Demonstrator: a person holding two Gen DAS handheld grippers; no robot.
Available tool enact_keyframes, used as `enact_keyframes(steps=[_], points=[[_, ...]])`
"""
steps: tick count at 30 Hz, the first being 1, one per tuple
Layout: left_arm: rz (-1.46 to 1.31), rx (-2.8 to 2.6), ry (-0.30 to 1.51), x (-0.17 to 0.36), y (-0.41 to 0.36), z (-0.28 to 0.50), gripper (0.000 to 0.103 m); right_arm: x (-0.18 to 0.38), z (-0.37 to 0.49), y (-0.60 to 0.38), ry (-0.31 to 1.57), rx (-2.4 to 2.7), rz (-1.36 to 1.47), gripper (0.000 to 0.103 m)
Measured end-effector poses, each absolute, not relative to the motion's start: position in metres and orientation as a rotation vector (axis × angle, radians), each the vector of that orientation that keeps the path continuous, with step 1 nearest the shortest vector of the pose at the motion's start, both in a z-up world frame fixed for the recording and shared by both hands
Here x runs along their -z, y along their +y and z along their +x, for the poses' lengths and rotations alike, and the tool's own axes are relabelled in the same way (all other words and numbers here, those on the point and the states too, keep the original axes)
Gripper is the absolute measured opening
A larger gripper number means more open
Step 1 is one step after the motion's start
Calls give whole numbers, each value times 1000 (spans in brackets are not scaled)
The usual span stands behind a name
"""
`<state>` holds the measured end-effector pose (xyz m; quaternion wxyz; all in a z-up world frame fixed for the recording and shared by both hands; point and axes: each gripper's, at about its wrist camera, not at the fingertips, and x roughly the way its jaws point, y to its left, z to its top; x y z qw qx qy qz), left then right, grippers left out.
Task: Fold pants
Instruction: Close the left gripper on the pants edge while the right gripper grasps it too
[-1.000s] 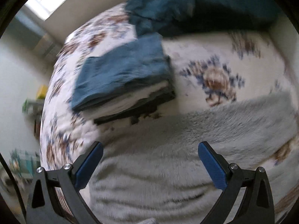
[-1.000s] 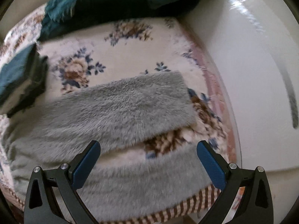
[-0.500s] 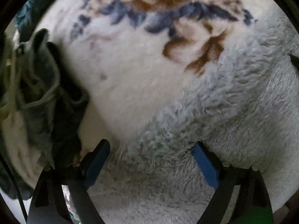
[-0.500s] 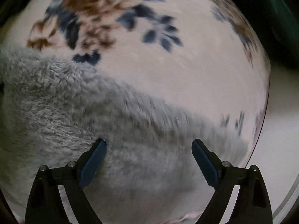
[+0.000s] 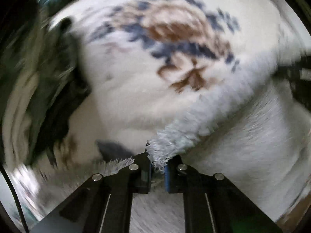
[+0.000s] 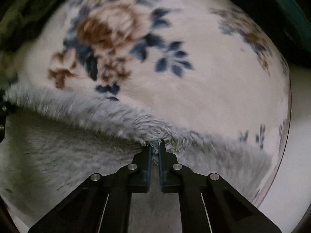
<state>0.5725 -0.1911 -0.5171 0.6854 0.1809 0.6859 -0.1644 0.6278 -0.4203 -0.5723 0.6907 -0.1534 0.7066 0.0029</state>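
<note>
Both grippers at the far edge of the garment, grasp made. Nearest the lens in the left wrist view, the left gripper [image 5: 157, 167] has its jaws drawn narrow onto a tuft of the grey fleece pants [image 5: 243, 145]; pile bulges out above the blue pads. In the right wrist view the right gripper [image 6: 155, 153] is likewise pinched onto the same edge of the pants [image 6: 68, 151], with only a thin slot between the pads, filled with fleece.

Step in hand, as judged: the grasp that begins a fold, with the two claws holding one long edge at separate places. The next move calls for lifting both holds together, level and at equal pace, and carrying the edge over toward the near side so that it lands squarely on the opposite edge. Uneven lifting would likely skew the fold.

The pants lie spread flat on a floral blanket [image 6: 194, 97] covering the bed. The cloth is thick, long-piled and pale grey, and the held edge forms a raised, fluffy ridge running between the two claws. It should drape heavily and cling to the blanket.

Beyond the edge lies bare blanket with brown and blue flower prints. At far left of the left wrist view a dark stack of other clothes [image 5: 48, 89] shows, heavily blurred.
</note>
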Motion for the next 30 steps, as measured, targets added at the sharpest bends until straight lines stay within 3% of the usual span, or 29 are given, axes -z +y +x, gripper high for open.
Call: enact_keyframes(steps=[5,9,15,19,23,25,27,28,29,30], points=[[143,291,1490,424,-152,537,7,518,575,-434,1498,9,-196,6],[44,218,1453,403,-154,436,7,486,499,-432,1474,14,-72,6],[-92,80,1580,478,-162,318,7,491,382,-411,1543,6,-97,6],[-123,32,1700,543,-166,266,8,532,323,-408,1659,18,-168,6],[-143,28,1725,582,-165,262,13,579,279,-407,1791,53,-207,8],[-156,50,1721,584,-165,271,16,591,267,-414,1842,70,-129,20],[-174,83,1714,575,-164,278,29,588,258,-420,1852,106,-82,48],[-173,97,1700,567,-164,279,36,581,254,-421,1845,102,-43,77],[-165,116,1685,558,-166,279,57,572,250,-422,1834,94,3,91],[-146,121,1681,550,-168,279,88,559,245,-423,1816,94,51,91]])
